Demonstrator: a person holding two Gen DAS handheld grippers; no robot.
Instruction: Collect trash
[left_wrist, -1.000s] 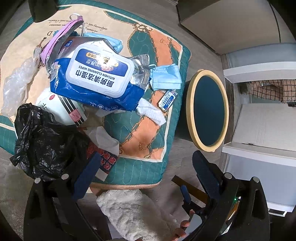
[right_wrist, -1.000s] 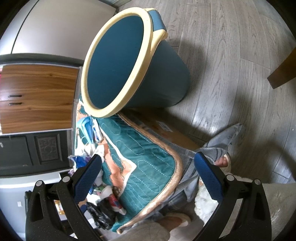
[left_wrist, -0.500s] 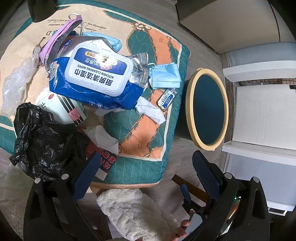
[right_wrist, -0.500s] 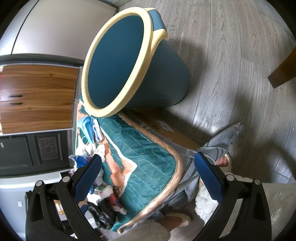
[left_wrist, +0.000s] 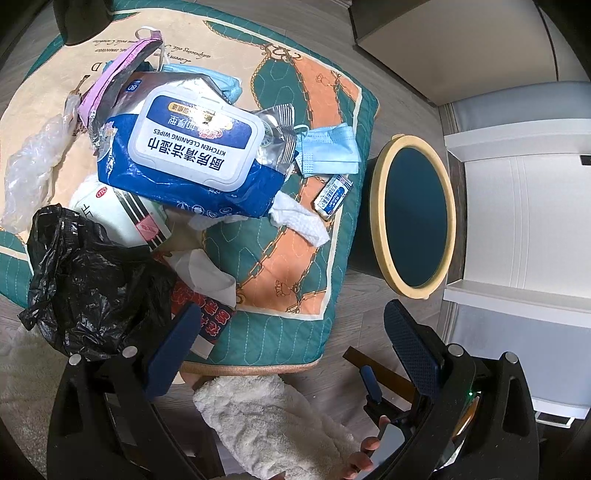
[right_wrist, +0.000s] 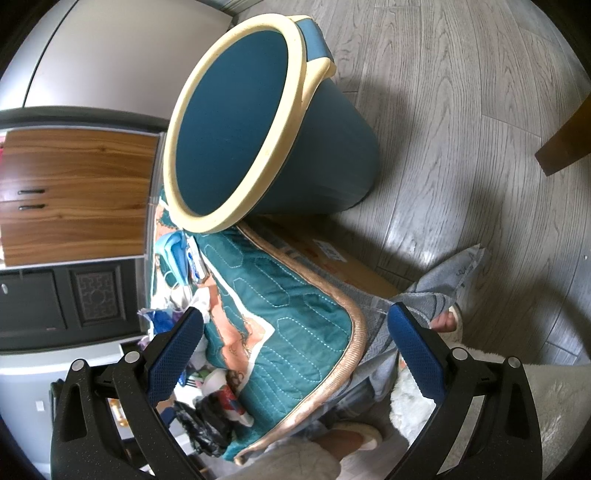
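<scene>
blue-padded and spread wide with nothing between its jaws, the left gripper (left_wrist: 291, 332) hangs above the near edge of the teal and orange quilted mat (left_wrist: 280, 266), where the trash lies heaped. closest to it is the crumpled black plastic bag (left_wrist: 92, 280), ahead and to the left of its left pad and partly behind that pad. further ahead lies the big blue and white pack of kitchen cleaning wipes (left_wrist: 195, 155), its long axis slanting from upper left to lower right across the pile. past the pack's right end lie a light blue face mask (left_wrist: 328, 147), a crumpled white tissue (left_wrist: 299, 221) and a small blue and white wrapper (left_wrist: 332, 194), all near the mat's right edge.

off that right edge and down on the grey plank floor stands the dark teal bin with a cream rim (left_wrist: 410, 218), open and apparently empty, ahead and to the right of the left gripper.

in its own view, the right gripper (right_wrist: 295, 347) is likewise wide apart and holding nothing, looking across the mat's corner at the bin. it is nearer the bin, while the left one is over the heap. i judge that the left makes the pick, forward and left for the bag, and then carries to the right.
</scene>
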